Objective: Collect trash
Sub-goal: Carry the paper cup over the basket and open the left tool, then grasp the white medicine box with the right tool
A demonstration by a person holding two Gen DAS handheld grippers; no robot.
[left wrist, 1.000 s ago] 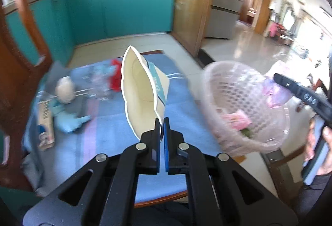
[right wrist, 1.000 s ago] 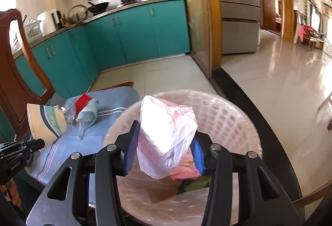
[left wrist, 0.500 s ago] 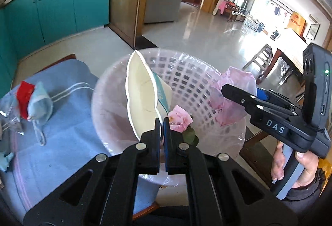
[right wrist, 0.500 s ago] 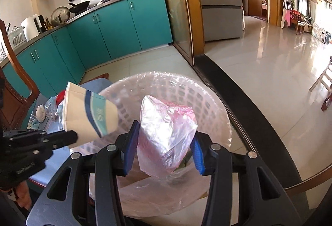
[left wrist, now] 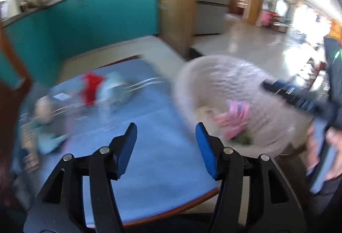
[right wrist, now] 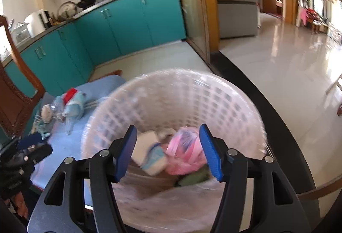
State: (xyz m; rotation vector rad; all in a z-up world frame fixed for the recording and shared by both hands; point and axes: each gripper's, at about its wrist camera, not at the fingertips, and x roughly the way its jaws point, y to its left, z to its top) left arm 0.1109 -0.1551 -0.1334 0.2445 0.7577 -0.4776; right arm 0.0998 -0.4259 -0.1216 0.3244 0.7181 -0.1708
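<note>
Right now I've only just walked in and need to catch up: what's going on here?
A person is collecting trash with two handheld tools. Both the right tool and the left tool are open and empty. A pink plastic bag and a cream paper bag lie in the white basket. More litter, including something red, waits on the blue cloth.

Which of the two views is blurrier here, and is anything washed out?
Left wrist: heavy motion smear over the blue cloth, basket and litter; only the left gripper is sharp; window glare at right. Right wrist: sharper, basket rim slightly smeared, floor glaring; right gripper crisp.
</note>
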